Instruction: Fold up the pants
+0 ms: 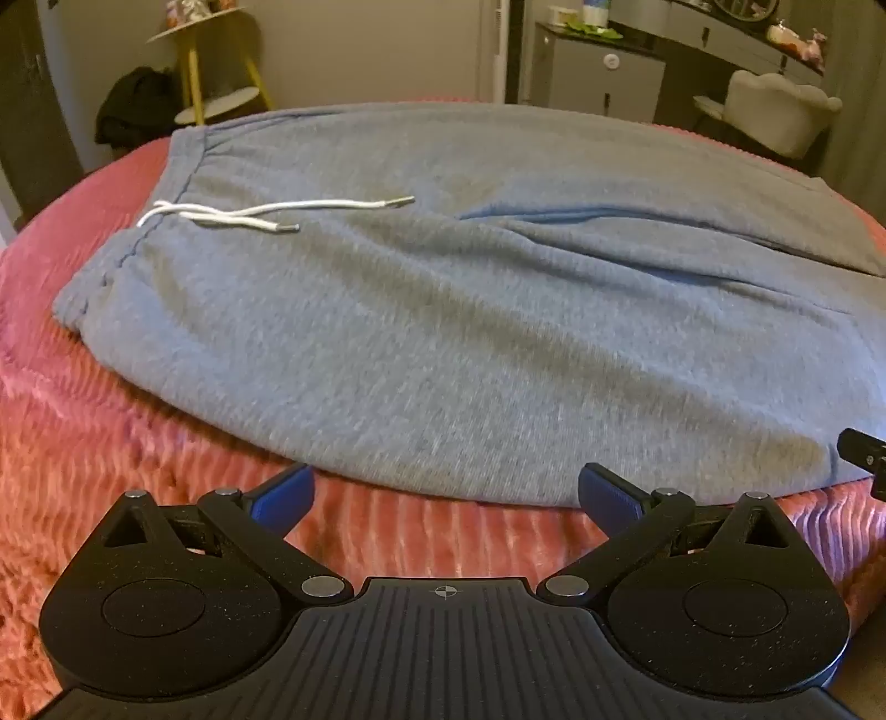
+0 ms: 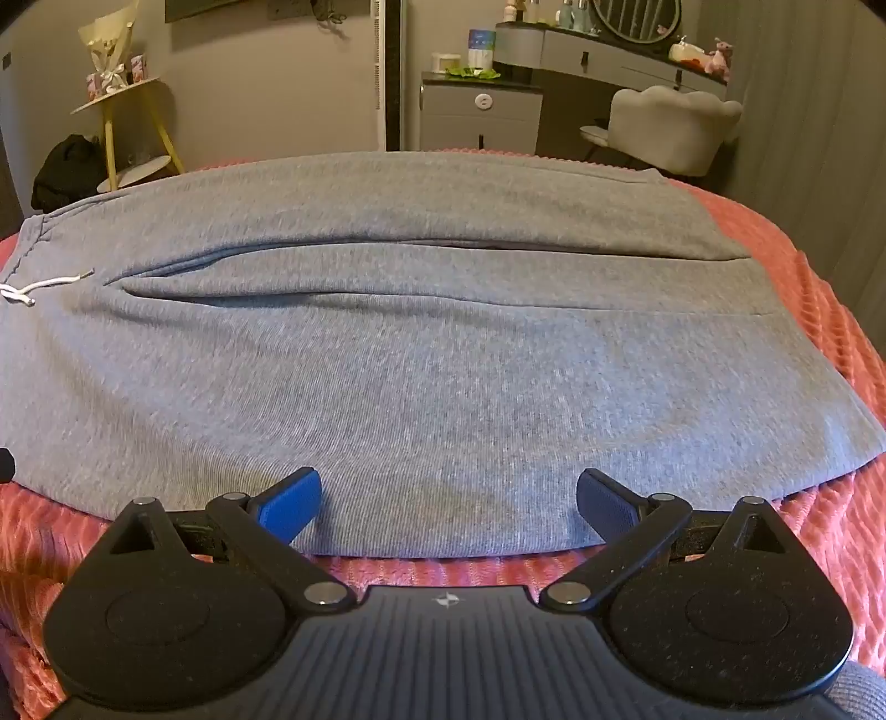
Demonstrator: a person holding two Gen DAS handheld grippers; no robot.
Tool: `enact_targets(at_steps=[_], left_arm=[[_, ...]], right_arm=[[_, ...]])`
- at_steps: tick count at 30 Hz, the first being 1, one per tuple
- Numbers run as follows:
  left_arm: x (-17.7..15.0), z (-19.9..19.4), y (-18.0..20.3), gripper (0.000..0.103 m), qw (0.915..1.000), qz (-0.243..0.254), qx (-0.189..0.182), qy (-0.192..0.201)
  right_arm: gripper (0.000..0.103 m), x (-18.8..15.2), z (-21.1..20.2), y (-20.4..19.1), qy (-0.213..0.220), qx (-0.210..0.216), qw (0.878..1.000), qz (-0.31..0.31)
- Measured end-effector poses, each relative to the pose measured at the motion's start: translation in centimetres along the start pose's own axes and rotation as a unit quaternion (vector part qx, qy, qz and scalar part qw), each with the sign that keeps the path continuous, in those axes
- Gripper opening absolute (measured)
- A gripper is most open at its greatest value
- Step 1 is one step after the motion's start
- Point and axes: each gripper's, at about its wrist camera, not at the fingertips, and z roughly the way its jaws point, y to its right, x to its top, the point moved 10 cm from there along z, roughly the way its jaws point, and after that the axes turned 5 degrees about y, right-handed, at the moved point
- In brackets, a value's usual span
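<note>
A coral ribbed bedspread (image 1: 138, 459) covers the bed and carries the pants (image 1: 443, 310), which lie flat on it, spread across nearly the whole width of both views. Behind the bed, at 11 o'clock, a yellow-legged stand (image 2: 133, 127) holds small items beside a dark bag (image 2: 66, 166) on the floor; at 1 o'clock sit a grey cabinet (image 2: 479, 119), a long vanity with an oval mirror (image 2: 637, 19) and a pale scalloped chair (image 2: 673, 124). The pants are grey sweatpants whose long axis runs from 9 to 3 o'clock: the waistband (image 1: 138, 243) with its white drawstring (image 1: 266, 213) lies at the 9 o'clock end, and the leg ends point to 3 o'clock. The two legs lie side by side, one nearer and one farther, with a fold line between them running along the same axis. The left gripper (image 1: 446, 493) hovers at 6 o'clock over the bedspread just short of the near edge of the pants, its jaws spread wide and holding nothing. The right gripper (image 2: 448, 501) sits at 6 o'clock with its blue pads (image 2: 290, 507) over the near hem of the cloth, jaws likewise wide apart and empty; whether they touch the cloth cannot be told.
</note>
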Motion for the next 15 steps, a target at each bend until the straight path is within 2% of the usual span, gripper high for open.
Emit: enact_targets(at_steps=[15], left_arm=[[-0.22, 0.18, -0.22, 0.103, 0.9999, -0.008, 0.002, -0.008]], right_arm=[[0.099, -0.10, -0.08, 0.00, 0.001, 0.001, 1.000, 0.001]])
